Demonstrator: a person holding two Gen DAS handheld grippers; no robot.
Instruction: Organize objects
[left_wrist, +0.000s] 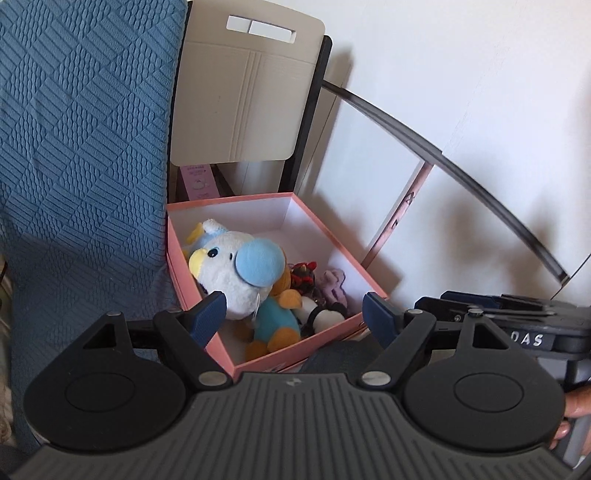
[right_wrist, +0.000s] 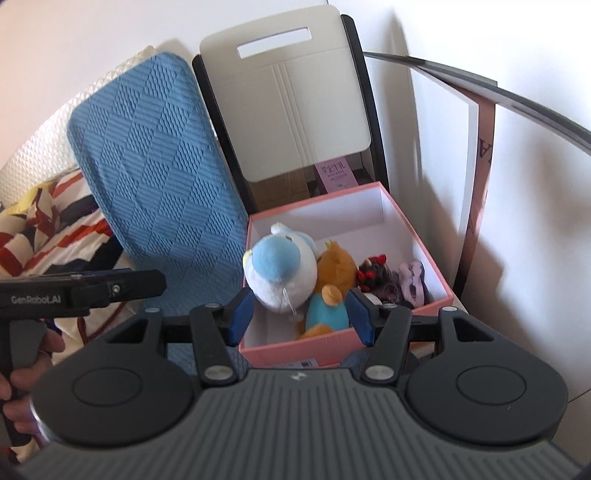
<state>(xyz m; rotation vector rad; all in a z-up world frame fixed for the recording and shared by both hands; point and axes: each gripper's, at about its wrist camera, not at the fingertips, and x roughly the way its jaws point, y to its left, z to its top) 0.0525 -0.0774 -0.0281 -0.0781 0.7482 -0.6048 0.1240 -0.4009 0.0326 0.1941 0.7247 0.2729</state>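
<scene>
The pink box (left_wrist: 295, 350) sits on the floor between a blue quilted cushion (left_wrist: 81, 147) and the white wall, lid off, and it already holds a handful of soft toys, so the organizing looks well along, as a judgement; whether more things wait outside the views cannot be told. What seems left is the lid (right_wrist: 480, 177), which appears to be the pink-edged white panel leaning against the wall just beside the box, so closing up may be the remaining step. Inside, a large white plush (right_wrist: 280, 273) with pale blue patches and a small yellow beak lies against the cushion-side wall, a teal and orange plush (right_wrist: 327, 310) is tucked under it, and a small dark toy with red bits (right_wrist: 373, 273) and a lilac toy (right_wrist: 413, 277) rest toward the wall side; the far half of the box shows bare white bottom. The left gripper (left_wrist: 291, 314) hovers above the near rim with its blue pads spread wide and nothing between them. The right gripper (right_wrist: 301, 314) hangs likewise over the near rim, spread and empty. A pale folding chair (right_wrist: 291, 99) stands behind the box.
</scene>
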